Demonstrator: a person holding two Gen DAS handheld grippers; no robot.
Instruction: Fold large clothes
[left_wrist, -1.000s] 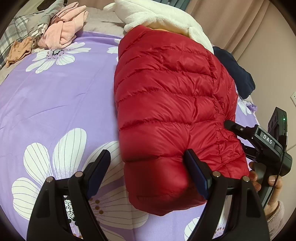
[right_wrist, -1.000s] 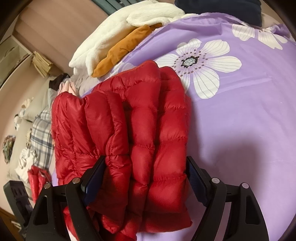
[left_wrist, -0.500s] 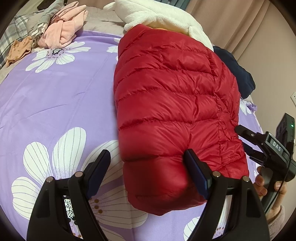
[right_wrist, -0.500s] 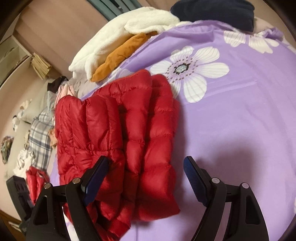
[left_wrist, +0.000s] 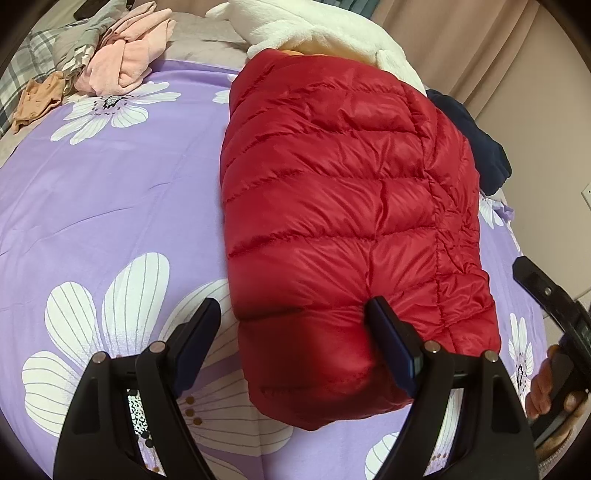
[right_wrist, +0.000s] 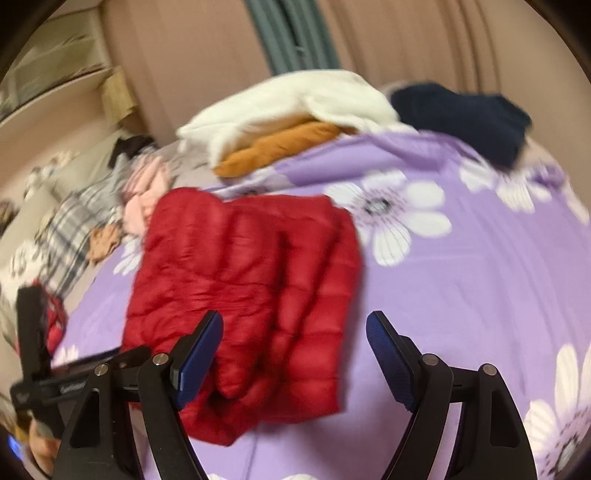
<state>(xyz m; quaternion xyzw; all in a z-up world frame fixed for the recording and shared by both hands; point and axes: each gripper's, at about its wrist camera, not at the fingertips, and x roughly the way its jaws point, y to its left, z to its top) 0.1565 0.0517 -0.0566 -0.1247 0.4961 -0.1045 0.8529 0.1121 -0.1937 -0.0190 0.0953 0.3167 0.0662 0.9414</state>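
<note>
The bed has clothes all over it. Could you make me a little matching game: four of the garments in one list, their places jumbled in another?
Things:
1. red puffer jacket
2. pink garment
3. white fleece
4. navy garment

Places:
A. on top of an orange garment
B. folded on the purple flowered cover, nearest both cameras
C. far right end of the bed
D. far left, beside a plaid cloth

Pairs: 1-B, 2-D, 3-A, 4-C

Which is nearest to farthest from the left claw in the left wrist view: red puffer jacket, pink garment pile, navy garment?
1. Folded red quilted puffer jacket: its near end lies between the open fingers of the left claw.
2. Dark navy garment: right, beyond the jacket.
3. Crumpled pink garment pile: far upper left, at the bed's edge.
</note>
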